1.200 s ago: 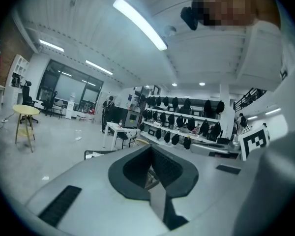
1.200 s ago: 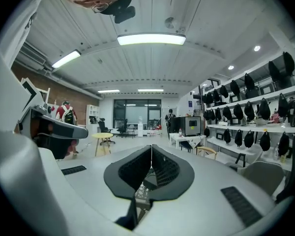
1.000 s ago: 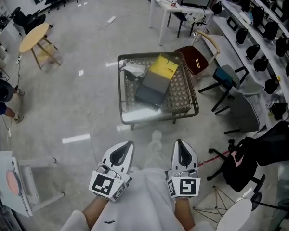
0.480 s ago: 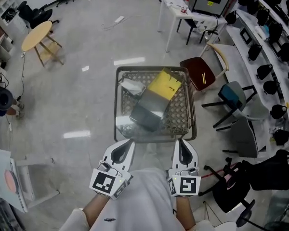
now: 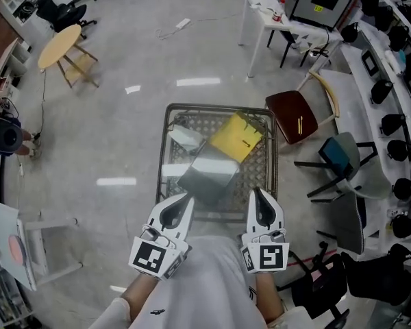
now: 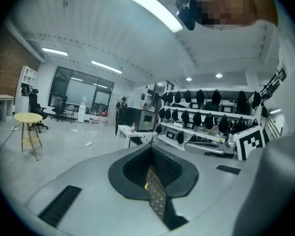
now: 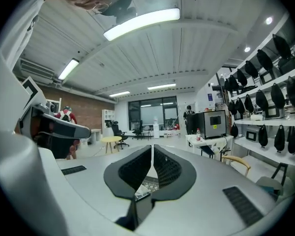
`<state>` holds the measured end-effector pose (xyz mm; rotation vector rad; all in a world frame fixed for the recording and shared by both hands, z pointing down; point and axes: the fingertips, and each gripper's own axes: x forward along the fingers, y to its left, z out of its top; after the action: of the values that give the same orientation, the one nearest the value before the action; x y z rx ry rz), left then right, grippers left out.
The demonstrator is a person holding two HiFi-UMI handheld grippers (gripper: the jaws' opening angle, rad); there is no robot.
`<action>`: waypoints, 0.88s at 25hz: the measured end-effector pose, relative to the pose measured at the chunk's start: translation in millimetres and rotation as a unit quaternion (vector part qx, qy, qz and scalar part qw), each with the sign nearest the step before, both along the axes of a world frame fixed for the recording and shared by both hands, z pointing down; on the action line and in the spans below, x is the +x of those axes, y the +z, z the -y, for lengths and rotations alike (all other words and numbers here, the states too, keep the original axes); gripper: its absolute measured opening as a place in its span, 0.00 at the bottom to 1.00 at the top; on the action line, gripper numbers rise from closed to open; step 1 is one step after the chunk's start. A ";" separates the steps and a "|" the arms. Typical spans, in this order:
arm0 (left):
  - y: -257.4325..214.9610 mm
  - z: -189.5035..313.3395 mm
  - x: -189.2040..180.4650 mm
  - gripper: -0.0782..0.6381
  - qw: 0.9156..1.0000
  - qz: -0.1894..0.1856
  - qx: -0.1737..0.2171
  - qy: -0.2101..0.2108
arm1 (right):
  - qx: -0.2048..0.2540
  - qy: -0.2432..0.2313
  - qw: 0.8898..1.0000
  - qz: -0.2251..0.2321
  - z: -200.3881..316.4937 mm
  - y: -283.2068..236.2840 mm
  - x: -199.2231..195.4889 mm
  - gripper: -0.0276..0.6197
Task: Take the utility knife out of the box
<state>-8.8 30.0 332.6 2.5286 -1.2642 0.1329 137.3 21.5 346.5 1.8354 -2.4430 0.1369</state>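
Note:
A grey box (image 5: pixel 208 177) with a yellow flap (image 5: pixel 237 138) lies on a low wire-mesh table (image 5: pixel 267 177) in the middle of the head view. No utility knife shows in any view. My left gripper (image 5: pixel 186 199) and right gripper (image 5: pixel 256 192) are held side by side at the table's near edge, both pointing at it. In the left gripper view the left gripper (image 6: pixel 150 147) has its jaws together with nothing between them. The right gripper view shows the right gripper (image 7: pixel 152 146) likewise shut and empty. A strip of mesh shows below each pair of jaws.
A white crumpled thing (image 5: pixel 185 137) lies on the table left of the box. A dark red chair (image 5: pixel 296 115), a teal chair (image 5: pixel 339 155) and shelves of dark devices (image 5: pixel 397 122) stand to the right. A white table (image 5: pixel 274 12) and a round wooden table (image 5: pixel 58 45) stand farther off.
Both grippers have come forward to the mesh table, which now lies right in front of their tips. The jaws stay shut.

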 end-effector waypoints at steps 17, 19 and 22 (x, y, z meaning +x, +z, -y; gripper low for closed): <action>-2.4 38.3 -11.6 0.11 0.999 -0.001 0.005 0.040 | -0.001 -0.003 1.000 -0.001 34.3 -7.5 -32.5 0.04; 5.3 41.9 -12.7 0.11 0.999 -0.003 0.003 0.039 | -0.001 -0.004 1.000 -0.009 38.7 -0.9 -32.2 0.04; 16.0 47.0 -10.3 0.11 0.999 -0.006 -0.005 0.045 | -0.005 -0.006 1.000 -0.022 46.6 10.3 -29.6 0.04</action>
<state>-19.2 -17.1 348.6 2.5757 -1.1424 0.1434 107.7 -25.1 356.8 1.7993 -2.4197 0.1065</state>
